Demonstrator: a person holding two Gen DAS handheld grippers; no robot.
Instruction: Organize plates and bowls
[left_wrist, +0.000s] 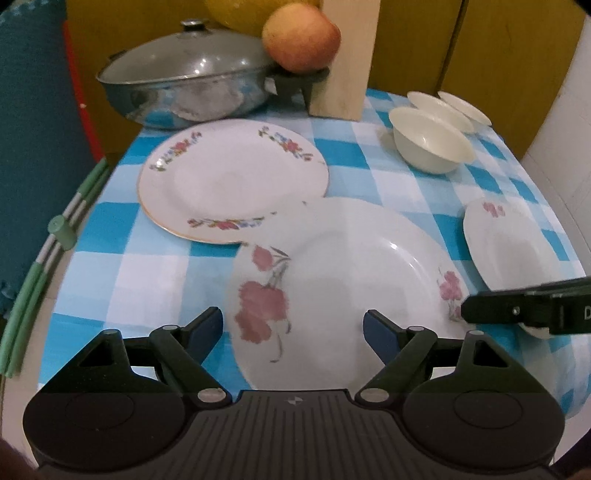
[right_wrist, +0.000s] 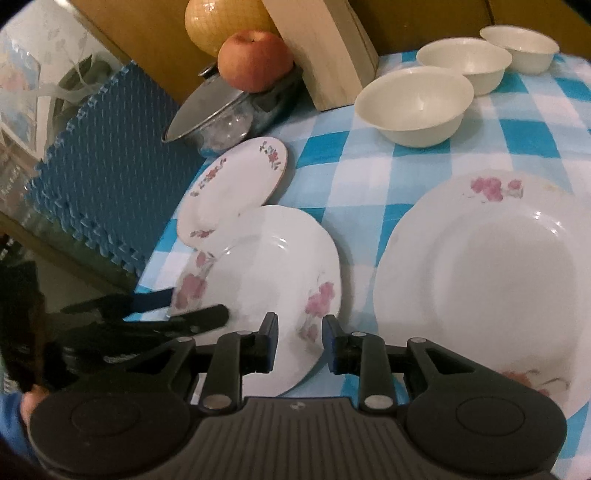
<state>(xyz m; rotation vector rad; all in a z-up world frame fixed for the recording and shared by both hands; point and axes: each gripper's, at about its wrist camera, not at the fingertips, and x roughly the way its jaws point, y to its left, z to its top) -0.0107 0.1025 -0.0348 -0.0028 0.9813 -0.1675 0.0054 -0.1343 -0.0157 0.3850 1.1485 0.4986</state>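
A white plate with pink flowers (left_wrist: 343, 291) lies near the table's front, its far edge resting on a gold-rimmed floral plate (left_wrist: 232, 177). My left gripper (left_wrist: 293, 326) is open with its fingers either side of the pink plate's near rim. My right gripper (right_wrist: 300, 339) is open, its fingers straddling the same plate's (right_wrist: 266, 273) right edge; it shows in the left wrist view as a black finger (left_wrist: 517, 306). A second pink-flowered plate (right_wrist: 491, 280) lies to the right. Three cream bowls (right_wrist: 413, 103) stand at the back right.
A lidded steel pan (left_wrist: 184, 92) stands at the back left with an apple (left_wrist: 301, 37) on its handle, beside a wooden block (left_wrist: 343, 59). The blue checked cloth (left_wrist: 129, 273) covers the table. Green-white rods (left_wrist: 44, 258) run along the left edge.
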